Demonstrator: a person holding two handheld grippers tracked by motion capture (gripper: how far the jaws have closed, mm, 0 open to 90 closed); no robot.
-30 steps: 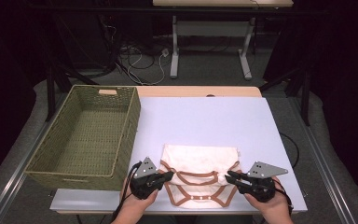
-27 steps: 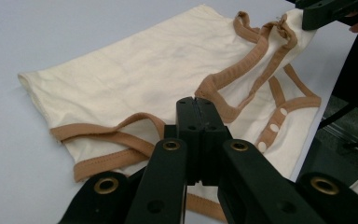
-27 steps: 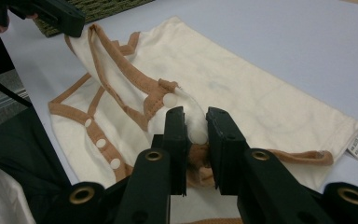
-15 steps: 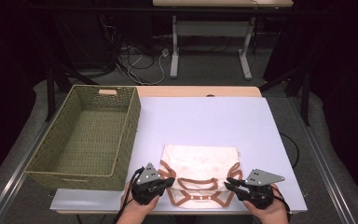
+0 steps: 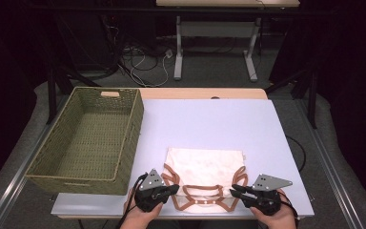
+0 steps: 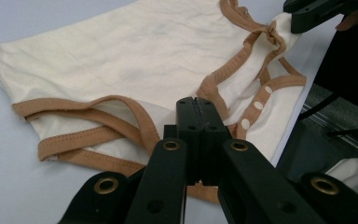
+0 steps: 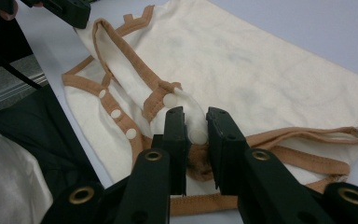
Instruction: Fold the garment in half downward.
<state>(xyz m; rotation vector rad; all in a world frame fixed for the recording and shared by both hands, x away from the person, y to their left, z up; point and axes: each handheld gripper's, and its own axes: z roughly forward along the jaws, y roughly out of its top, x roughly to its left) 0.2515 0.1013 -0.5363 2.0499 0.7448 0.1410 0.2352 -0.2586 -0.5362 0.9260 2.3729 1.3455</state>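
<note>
A cream baby bodysuit (image 5: pixel 205 167) with brown trim lies flat near the front of the white table (image 5: pixel 209 119). My left gripper (image 5: pixel 177 189) is at its near left corner. In the left gripper view the jaws (image 6: pixel 196 105) are pressed together on the brown trim of the bodysuit (image 6: pixel 135 60). My right gripper (image 5: pixel 233 190) is at the near right corner. It (image 7: pixel 196 119) is shut on a bunched flap with white snaps on the bodysuit (image 7: pixel 261 70). Both grippers point inward at each other, low over the table.
A large woven green basket (image 5: pixel 132 129) stands on the left side of the table. The table's front edge runs just under both hands. Bare table stretches behind and to the right of the bodysuit. Desk legs and cables stand on the floor beyond.
Both grippers have slipped slightly toward the table's front edge, and the trim at the bodysuit's near edge has been drawn along with them.
</note>
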